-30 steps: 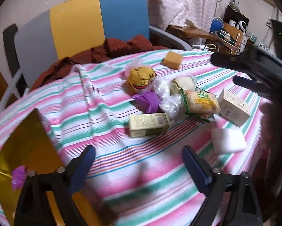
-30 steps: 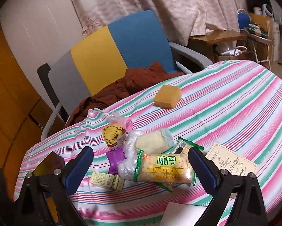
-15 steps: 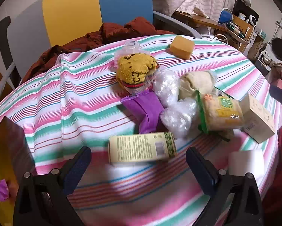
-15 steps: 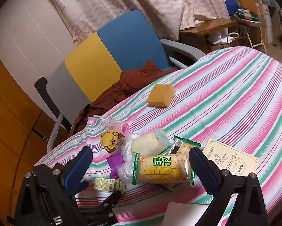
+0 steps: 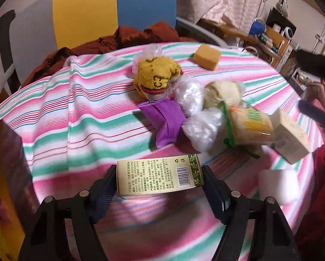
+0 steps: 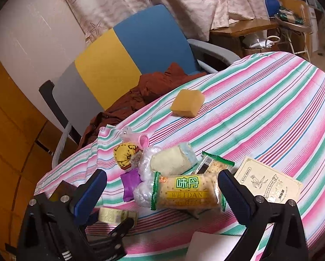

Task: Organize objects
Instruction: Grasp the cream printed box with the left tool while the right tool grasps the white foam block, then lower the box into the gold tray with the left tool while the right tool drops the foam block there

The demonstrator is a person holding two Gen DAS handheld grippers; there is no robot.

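Note:
My left gripper [image 5: 160,179] is shut on a cream and green carton [image 5: 160,177] that lies flat on the striped tablecloth [image 5: 86,113]; both blue pads press its short ends. The same carton [image 6: 115,215] shows at lower left in the right wrist view. My right gripper [image 6: 162,195] hangs open over a WEIDAN cracker packet [image 6: 186,192], with its fingers wide on either side. Behind it lie a cream roll [image 6: 173,161], a purple packet [image 6: 131,182], a yellow patterned bundle [image 6: 125,155] and clear plastic bags [image 5: 188,95].
A yellow sponge [image 6: 187,103] sits alone farther back. A cream printed box [image 6: 264,179] lies to the right, and a white block [image 5: 277,187] near the front edge. A gold box [image 5: 1,174] stands at far left. A chair [image 6: 119,61] with brown cloth stands behind the table.
My left gripper came forward and down to the carton and shut on it. The right gripper stayed open and shifted only slightly over the cracker packet.

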